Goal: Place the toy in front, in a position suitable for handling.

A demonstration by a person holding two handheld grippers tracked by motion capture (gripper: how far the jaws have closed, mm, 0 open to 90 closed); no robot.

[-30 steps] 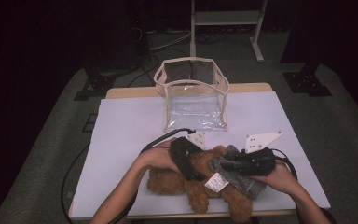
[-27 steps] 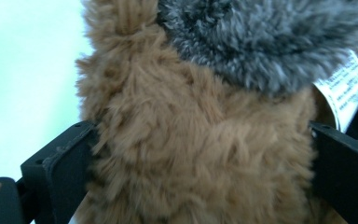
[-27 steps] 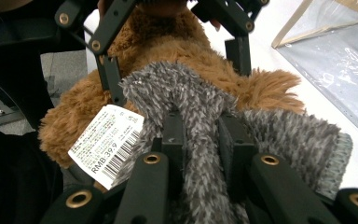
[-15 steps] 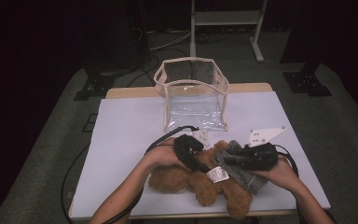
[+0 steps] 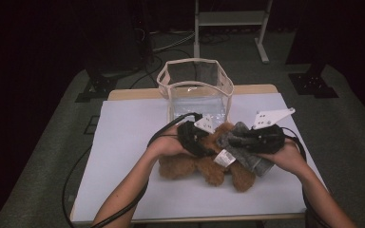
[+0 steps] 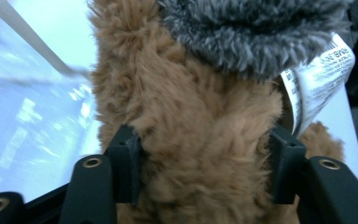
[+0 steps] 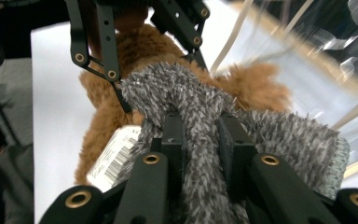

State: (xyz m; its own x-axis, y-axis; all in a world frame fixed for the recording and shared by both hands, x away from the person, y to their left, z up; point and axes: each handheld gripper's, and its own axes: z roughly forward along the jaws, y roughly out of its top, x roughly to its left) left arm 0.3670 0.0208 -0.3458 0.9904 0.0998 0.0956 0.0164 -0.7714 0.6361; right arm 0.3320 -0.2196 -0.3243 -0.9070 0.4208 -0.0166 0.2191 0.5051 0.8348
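**a:** ok so what's going on in the middle of the high view? looks like both hands are bunching up over the plush.

**b:** yeah, the brown plush toy [image 5: 204,164] is lying low centre on the white tabletop [image 5: 123,142], and the left gripper [image 5: 196,137] is getting a hold on it. compared to a second ago, when its jaws were standing wide, they have been closing in and then easing back out a touch. in the left gripper view the brown fur [image 6: 200,154] is bulging between the two jaws and both pads are pressing into it, so i'm calling that grasping the toy.

**a:** and the other hand?

**b:** the right gripper [image 5: 247,141] is clenching the grey fuzzy cloth [image 7: 200,107] – the right gripper view is showing the jaws pinched nearly together on a fold of it. that grip isn't changing. both hands are sitting a bit higher up the frame than a second ago, nearer the clear bag [image 5: 196,90].

**a:** so it's heading for the bag?

**b:** that's my guess. the bag is standing open at upper centre, just behind the toy, and with both things gripped the lift looks like it's starting. the paper tag [image 5: 224,158] is sticking out between them.
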